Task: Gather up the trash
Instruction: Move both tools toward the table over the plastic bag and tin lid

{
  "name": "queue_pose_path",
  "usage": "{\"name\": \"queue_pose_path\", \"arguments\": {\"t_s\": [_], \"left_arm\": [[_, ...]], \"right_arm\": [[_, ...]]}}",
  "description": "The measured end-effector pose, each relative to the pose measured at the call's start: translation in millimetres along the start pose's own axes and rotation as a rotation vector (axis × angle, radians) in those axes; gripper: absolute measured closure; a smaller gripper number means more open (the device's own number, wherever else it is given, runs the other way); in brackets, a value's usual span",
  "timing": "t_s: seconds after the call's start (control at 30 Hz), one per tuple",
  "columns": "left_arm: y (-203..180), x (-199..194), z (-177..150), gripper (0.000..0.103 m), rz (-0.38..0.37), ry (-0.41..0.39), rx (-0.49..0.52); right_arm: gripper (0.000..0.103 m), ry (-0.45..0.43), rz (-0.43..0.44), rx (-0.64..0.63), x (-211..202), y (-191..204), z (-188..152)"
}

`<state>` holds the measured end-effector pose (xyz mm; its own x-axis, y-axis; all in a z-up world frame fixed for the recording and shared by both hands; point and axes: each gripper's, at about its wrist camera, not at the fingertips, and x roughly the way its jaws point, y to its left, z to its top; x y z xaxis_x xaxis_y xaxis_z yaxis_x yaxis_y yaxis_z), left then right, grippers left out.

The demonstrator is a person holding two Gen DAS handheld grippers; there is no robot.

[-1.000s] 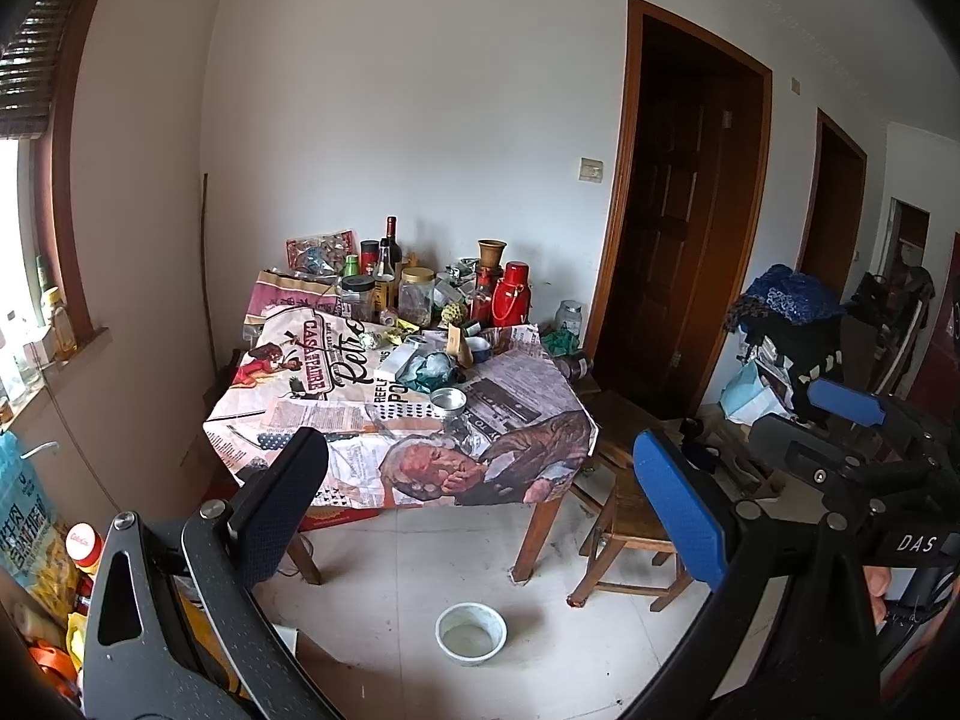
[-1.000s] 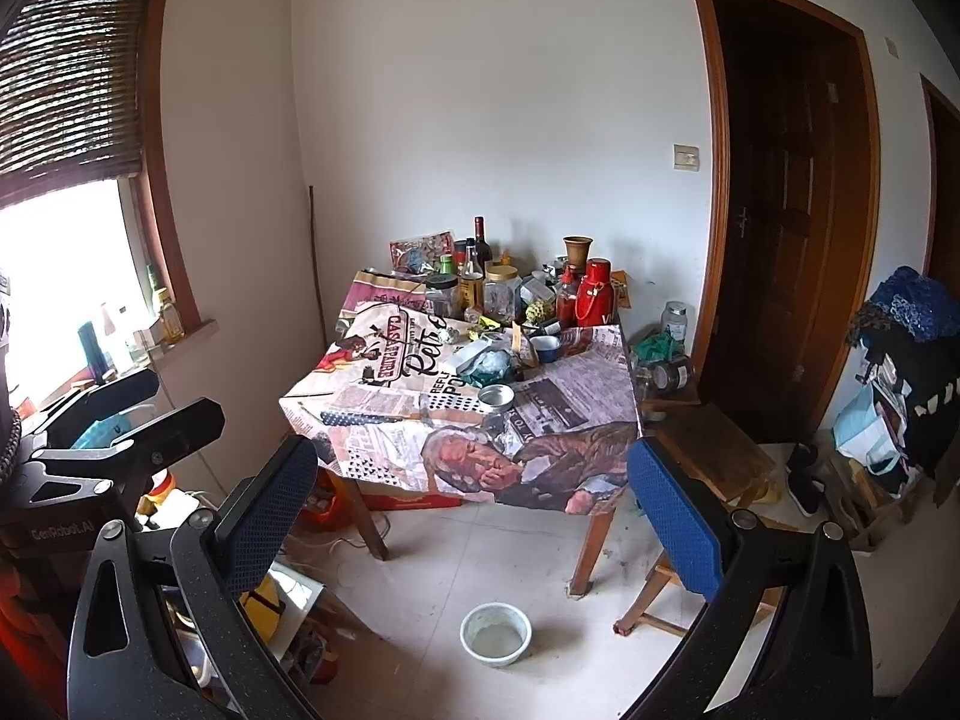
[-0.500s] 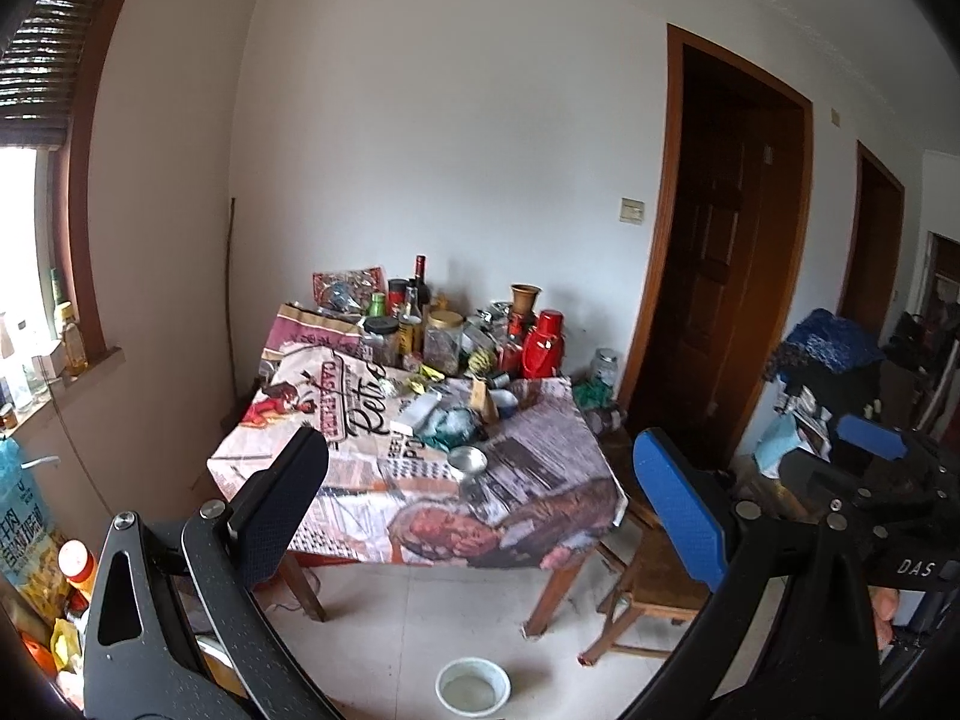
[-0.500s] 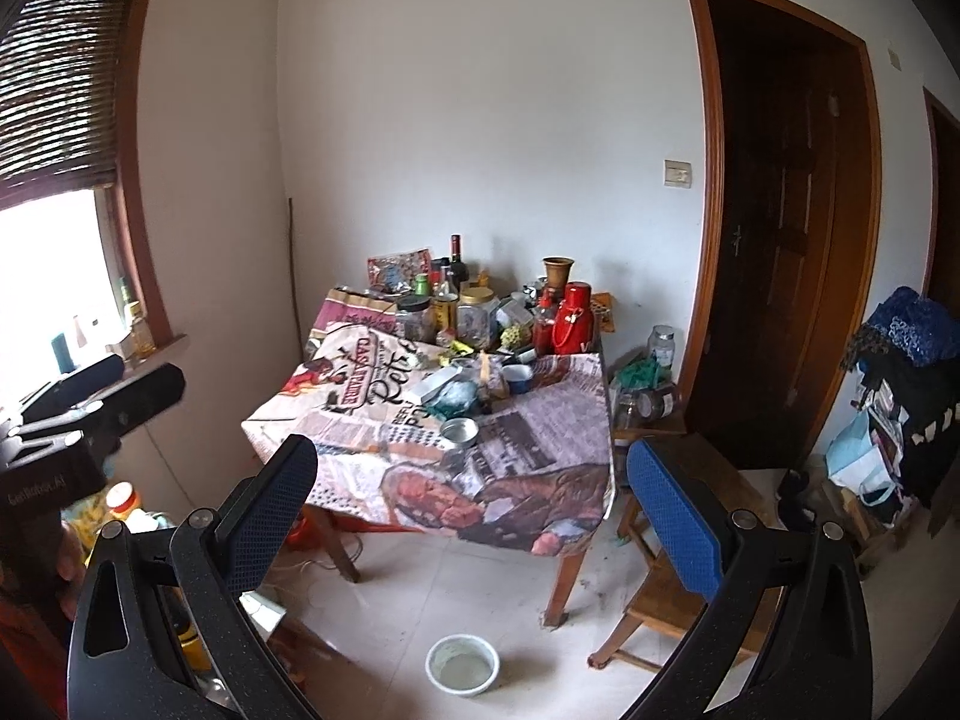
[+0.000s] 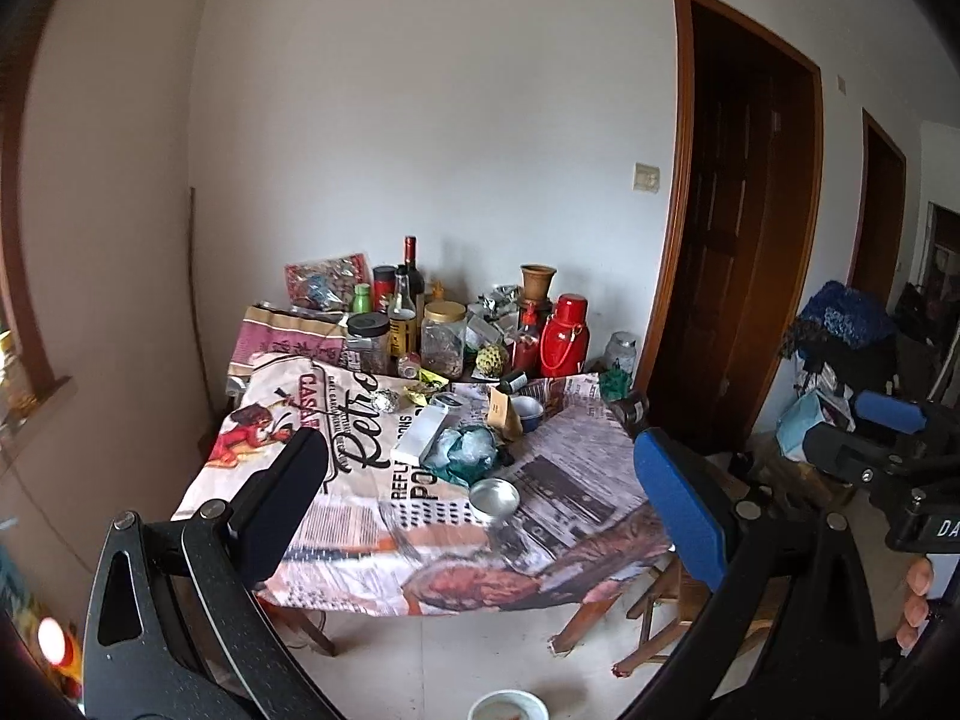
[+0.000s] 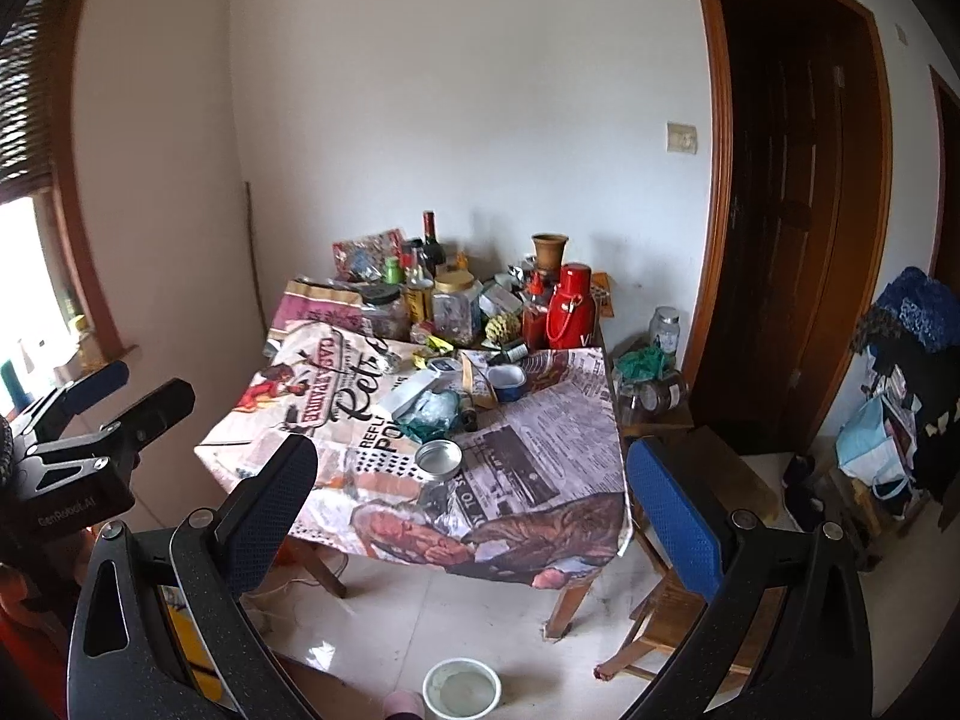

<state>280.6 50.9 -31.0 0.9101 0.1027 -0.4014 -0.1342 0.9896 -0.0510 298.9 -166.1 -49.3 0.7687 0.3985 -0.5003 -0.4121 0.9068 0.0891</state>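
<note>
A: Several bits of trash are sitting in the middle of the table (image 5: 540, 588). Are you seeing the crumpled blue-green plastic bag (image 5: 465, 455)?

B: Yes. It is looking soft and scrunched up, see-through in places. It is lying just beside a white box (image 5: 420, 433), and a small round tin (image 5: 494, 496) is sitting just in front of it.

A: A shiny foil ball (image 5: 384, 401) is lying farther back, near some yellow wrappers (image 5: 427, 385). The jars, bottles and a red flask (image 5: 564, 336) are standing behind them along the wall.

B: Which way is the bag lying from us?

A: Straight ahead and a bit down, well apart from both grippers. The white box is pointing its long side away from us, toward the jars.

B: Which gripper is nearer?

A: I am guessing they are about the same. The left gripper (image 5: 480, 504) is showing its fingers spread wide, holding nothing. The right gripper (image 6: 474, 510) is spread wide too, and empty.

B: So nothing is picked up yet. I think we are needing to step closer and reach over the table edge.
</note>
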Motion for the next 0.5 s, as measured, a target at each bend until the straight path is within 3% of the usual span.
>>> {"name": "queue_pose_path", "arguments": {"t_s": [0.27, 0.5], "left_arm": [[64, 102, 31, 0.001, -0.006, 0.099, -0.015], [95, 181, 21, 0.001, -0.034, 0.215, -0.016]], "right_arm": [[0.000, 0.121, -0.060, 0.032, 97, 16, 28], [0.000, 0.268, -0.108, 0.036, 180, 21, 22]]}}
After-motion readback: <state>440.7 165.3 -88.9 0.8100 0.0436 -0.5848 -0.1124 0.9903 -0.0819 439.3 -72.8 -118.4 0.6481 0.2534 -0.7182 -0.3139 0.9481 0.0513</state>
